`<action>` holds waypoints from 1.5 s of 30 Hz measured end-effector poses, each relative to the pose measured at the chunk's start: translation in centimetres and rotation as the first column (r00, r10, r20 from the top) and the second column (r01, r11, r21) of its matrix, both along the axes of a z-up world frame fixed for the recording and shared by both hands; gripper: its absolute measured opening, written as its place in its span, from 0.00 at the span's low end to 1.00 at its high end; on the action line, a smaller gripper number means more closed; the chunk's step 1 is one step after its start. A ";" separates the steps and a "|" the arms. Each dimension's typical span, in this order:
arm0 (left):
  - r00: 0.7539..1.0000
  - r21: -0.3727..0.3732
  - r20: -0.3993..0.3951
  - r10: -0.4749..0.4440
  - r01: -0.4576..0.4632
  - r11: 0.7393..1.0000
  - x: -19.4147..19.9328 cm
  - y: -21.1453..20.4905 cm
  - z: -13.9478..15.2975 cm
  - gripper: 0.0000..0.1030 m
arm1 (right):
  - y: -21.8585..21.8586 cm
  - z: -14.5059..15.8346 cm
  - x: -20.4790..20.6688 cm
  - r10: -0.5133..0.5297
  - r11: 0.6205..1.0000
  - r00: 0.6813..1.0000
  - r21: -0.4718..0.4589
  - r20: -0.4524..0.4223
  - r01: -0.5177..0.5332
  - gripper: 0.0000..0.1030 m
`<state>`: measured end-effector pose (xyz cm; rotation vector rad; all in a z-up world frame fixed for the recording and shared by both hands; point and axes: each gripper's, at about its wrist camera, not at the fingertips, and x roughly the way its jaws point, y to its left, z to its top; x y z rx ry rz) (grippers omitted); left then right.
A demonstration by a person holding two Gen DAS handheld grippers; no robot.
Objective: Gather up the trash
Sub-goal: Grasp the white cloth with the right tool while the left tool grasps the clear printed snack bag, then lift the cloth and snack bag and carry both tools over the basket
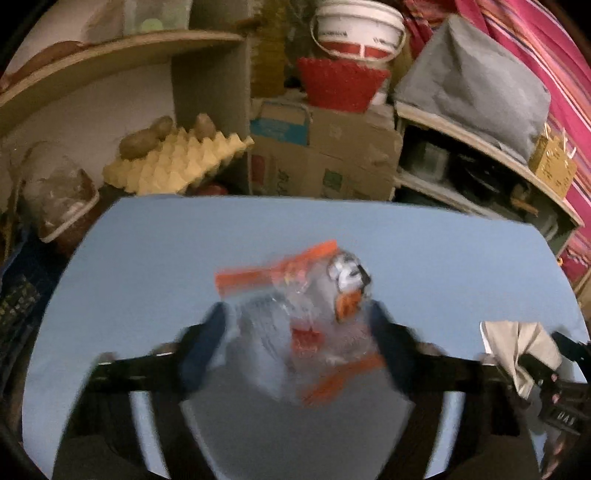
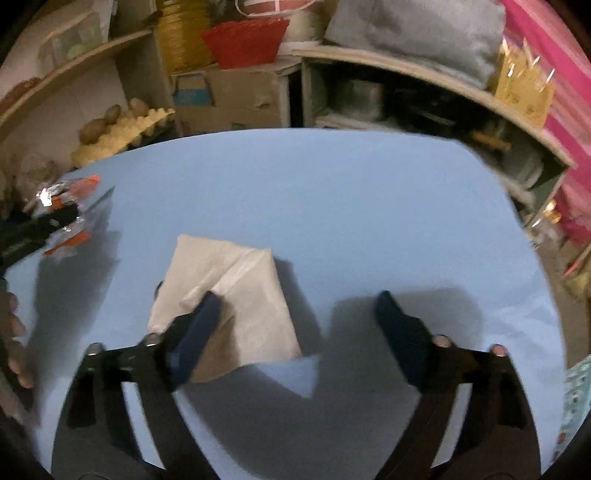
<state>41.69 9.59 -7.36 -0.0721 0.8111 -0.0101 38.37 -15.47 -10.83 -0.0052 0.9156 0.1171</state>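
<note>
While the blue table (image 1: pixel 147 240) fills both views, the left gripper (image 1: pixel 295 314) has its two dark fingers (image 1: pixel 207 339) spread wide, and a clear zip bag (image 1: pixel 295 306) with orange strips sits right between them. The picture is smeared with motion, so whether either finger actually touches the plastic cannot be told. One orange strip runs across the bag's far edge, slanting up toward the right; a second orange strip lies at the near right. Inside, toward the far right corner, there's a crumpled silver and orange wrapper (image 1: pixel 347 284). From the right wrist view the same bag (image 2: pixel 70 206) shows at the far left edge of the table, with the left gripper's black frame across it.

Over to the right gripper (image 2: pixel 295 306): jaws wide apart, nothing pinched between them. Its left finger (image 2: pixel 199 332) lies over the near part of a folded beige napkin (image 2: pixel 229 277), which rests flat on the table, its long axis running from far left to near right, the fold crease slanting across it. The right finger stands well clear on bare blue.

Behind the table: an egg tray (image 1: pixel 177 162) carrying potatoes, cardboard boxes (image 1: pixel 321 162), a red basket (image 1: pixel 340 85) under a white bucket (image 1: pixel 358 29).
</note>
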 end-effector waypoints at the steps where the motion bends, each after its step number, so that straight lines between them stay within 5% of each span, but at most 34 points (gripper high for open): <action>1: 1.000 -0.018 -0.021 -0.012 0.011 1.000 0.2 0.1 -0.3 0.38 | 0.1 0.1 -0.1 0.007 1.000 1.000 0.012 0.000 -0.007 0.63; 3: 1.000 -0.031 -0.026 -0.015 0.014 0.999 0.1 0.1 -0.5 0.33 | 0.6 0.3 -0.5 0.049 0.998 0.999 0.037 0.005 -0.050 0.34; 5: 1.000 -0.043 -0.009 -0.028 0.027 0.999 -0.3 0.0 -0.2 0.27 | 1.2 0.6 -1.0 0.082 0.996 0.997 0.043 0.008 -0.083 0.18; 15: 0.999 -0.120 0.020 -0.034 0.036 0.992 -2.9 -0.2 1.8 0.10 | -2.0 3.4 -4.5 0.052 0.996 0.995 0.074 0.089 -0.058 0.04; 32: 0.982 -0.099 0.134 -0.132 0.146 0.984 -9.9 -7.1 7.9 0.09 | -9.6 9.5 -12.8 -0.016 0.995 0.979 0.095 0.204 -0.004 0.04; 39: 0.981 -0.029 0.134 -0.138 0.144 0.989 -11.1 -8.7 8.4 0.11 | -13.3 10.4 -16.6 -0.053 0.995 0.973 0.097 0.223 0.032 0.04; 40: 0.984 -0.035 0.127 -0.127 0.133 0.991 -10.9 -8.4 8.1 0.15 | -13.8 10.5 -17.0 -0.057 0.995 0.973 0.093 0.225 0.037 0.04; 41: 0.986 -0.044 0.119 -0.113 0.119 0.992 -10.7 -8.1 7.7 0.41 | -14.1 10.5 -17.3 -0.060 0.995 0.972 0.092 0.226 0.040 0.04; 42: 0.990 -0.050 0.112 -0.087 0.093 0.994 -10.6 -7.8 7.5 0.82 | -14.6 10.6 -17.7 -0.065 0.995 0.972 0.088 0.227 0.046 0.04; 45: 0.990 -0.010 0.143 -0.021 0.023 1.000 -10.0 -7.4 6.9 0.89 | -15.8 10.5 -18.2 -0.075 0.995 0.971 0.079 0.227 0.059 0.04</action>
